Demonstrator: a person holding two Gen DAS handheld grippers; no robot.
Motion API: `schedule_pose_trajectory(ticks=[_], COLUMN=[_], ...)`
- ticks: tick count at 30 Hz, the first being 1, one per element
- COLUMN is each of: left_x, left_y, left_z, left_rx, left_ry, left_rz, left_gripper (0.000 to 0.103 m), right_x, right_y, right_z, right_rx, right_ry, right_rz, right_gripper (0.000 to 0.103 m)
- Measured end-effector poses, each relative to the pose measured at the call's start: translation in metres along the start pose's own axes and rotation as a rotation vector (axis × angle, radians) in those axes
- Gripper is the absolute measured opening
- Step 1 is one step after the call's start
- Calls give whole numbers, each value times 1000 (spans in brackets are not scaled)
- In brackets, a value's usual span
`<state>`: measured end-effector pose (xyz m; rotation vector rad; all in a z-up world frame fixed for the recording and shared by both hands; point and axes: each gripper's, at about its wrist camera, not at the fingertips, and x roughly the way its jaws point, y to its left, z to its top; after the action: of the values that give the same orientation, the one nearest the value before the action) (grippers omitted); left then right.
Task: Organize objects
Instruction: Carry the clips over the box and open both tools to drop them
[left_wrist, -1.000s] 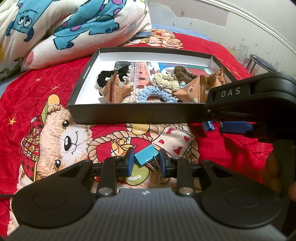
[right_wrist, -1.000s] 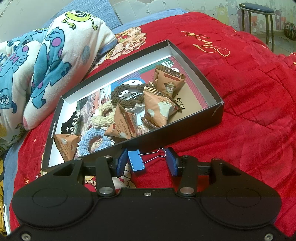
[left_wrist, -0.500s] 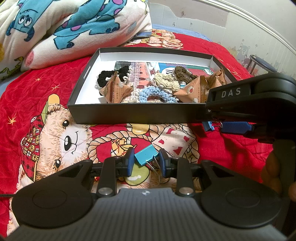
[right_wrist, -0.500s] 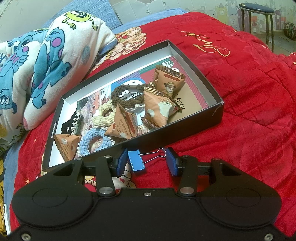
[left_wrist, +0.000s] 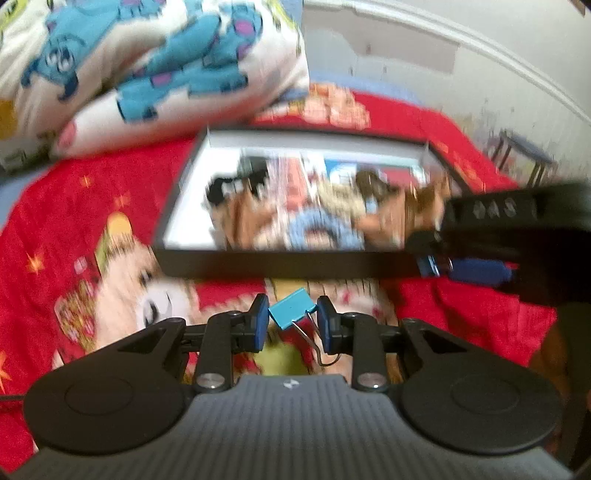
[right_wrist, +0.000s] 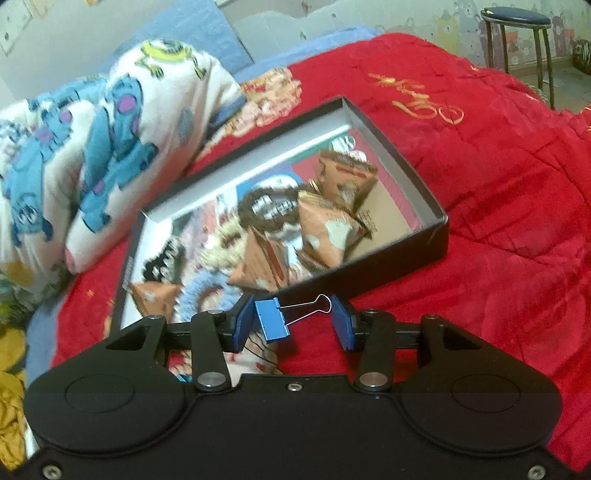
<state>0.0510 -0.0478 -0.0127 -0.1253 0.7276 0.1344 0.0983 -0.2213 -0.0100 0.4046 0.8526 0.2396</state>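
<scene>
My left gripper (left_wrist: 293, 320) is shut on a light blue binder clip (left_wrist: 291, 313), held just above the red bedspread in front of the black box (left_wrist: 280, 264). My right gripper (right_wrist: 293, 319) is shut on a darker blue binder clip (right_wrist: 269, 319): the clip's body rests against the left pad and its wire handle reaches the right pad. That clip hangs at the box's near wall (right_wrist: 399, 269). In the left wrist view the right gripper (left_wrist: 454, 266) enters from the right, level with the box's front corner. Both views are blurred.
The box holds triangular snack packets (right_wrist: 325, 236) and several scrunchies, among them a pale blue one (left_wrist: 325, 230) and a black one (right_wrist: 162, 258). A monster-print pillow (right_wrist: 110, 155) lies behind the box on the left. A stool (right_wrist: 517, 14) stands beyond the bed.
Both views have turned blurry and the box sits a little lower in each. In the right wrist view the blue clip now overlaps the box's near wall. Both clips stay gripped.
</scene>
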Motion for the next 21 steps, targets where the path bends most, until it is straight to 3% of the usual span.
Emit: schedule_pose_trajectory(ticks=[9, 14, 21], left_x=[1, 27, 61], left_y=[13, 5, -3], left_z=[50, 72, 102], left_rx=[10, 54, 75], left_ry=[-92, -84, -70], left_rz=[-31, 19, 30], left_gripper=[32, 32, 33], right_x=[-20, -14, 12], right_y=[0, 0, 12], right_z=[20, 38, 61], right_rx=[7, -15, -96], right_ry=[-132, -188, -195], right_rz=[107, 134, 135], right_gripper=[44, 44, 44])
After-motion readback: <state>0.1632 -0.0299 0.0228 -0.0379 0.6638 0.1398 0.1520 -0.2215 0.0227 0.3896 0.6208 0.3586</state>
